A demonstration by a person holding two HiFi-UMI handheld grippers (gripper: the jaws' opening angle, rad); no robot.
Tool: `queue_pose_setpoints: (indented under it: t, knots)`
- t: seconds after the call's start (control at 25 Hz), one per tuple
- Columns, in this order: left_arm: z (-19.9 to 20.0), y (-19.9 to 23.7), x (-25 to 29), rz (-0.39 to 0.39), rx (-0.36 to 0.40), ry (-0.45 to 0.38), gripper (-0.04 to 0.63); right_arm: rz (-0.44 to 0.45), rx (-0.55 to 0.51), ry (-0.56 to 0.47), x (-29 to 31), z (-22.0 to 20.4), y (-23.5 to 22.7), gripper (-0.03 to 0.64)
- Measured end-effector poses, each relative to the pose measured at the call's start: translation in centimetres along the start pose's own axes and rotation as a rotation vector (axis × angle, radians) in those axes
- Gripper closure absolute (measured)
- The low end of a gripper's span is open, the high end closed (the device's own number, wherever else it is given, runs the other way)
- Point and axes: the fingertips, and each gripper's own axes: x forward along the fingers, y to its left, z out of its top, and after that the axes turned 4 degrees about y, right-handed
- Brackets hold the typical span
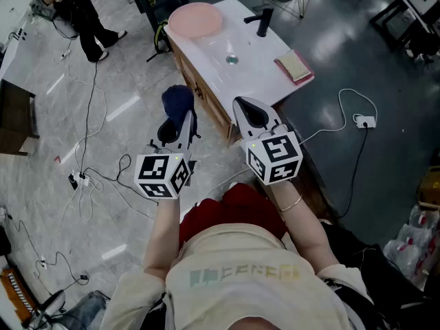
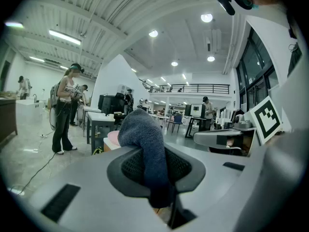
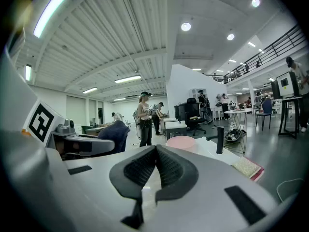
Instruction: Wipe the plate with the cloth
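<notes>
— Where is the plate (image 1: pixel 195 19)?

— On the white countertop (image 1: pixel 265 50), at its far left corner. It is round and pink, lies flat, and nothing rests on it.

— And the cloth (image 1: pixel 177 100)?

— A dark blue cloth, clamped in the left gripper (image 1: pixel 184 119). In the left gripper view the fabric runs down between the two black pads, which press on it from both sides, and a rounded bunch of it sticks up past the tips.

— Is it touching the plate?

— No. It is well apart from the plate, held in the air off the countertop's near left corner, over the pale floor.

— What about the right gripper (image 1: pixel 242 105)?

— Its jaws are pressed together, pad against pad, with nothing between them. It is held beside the left one, by the countertop's near edge.

— Anything else on the countertop?

— A black faucet (image 1: pixel 262 20) stands at the far right edge, and a drain (image 1: pixel 232 60) sits in the basin at the middle. A sponge (image 1: pixel 294 65), yellow on top with a red layer beneath, lies at the near right corner.

— And round about?

— Cables (image 1: pixel 89 177) trail over the floor to the left, and another person (image 1: pixel 82 12) stands beyond them.
</notes>
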Motion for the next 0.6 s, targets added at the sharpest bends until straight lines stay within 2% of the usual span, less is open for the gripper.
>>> queue_pose_setpoints:
  t: [0.24, 0.48, 0.6]
  knots:
    - [0.0, 0.3, -0.1, 0.000, 0.007, 0.006, 0.515, 0.002, 0.013, -0.015, 0.6, -0.1, -0.2, 0.580]
    - [-0.1, -0.2, 1.0, 0.022, 0.000, -0.003, 0.515, 0.113, -0.001, 0.024, 1.3, -1.1, 0.1, 0.578]
    - [-0.1, -0.4, 1.5, 0.040, -0.017, -0.011, 0.515, 0.141, 0.003, 0.047, 1.4, -1.5, -0.1, 0.578]
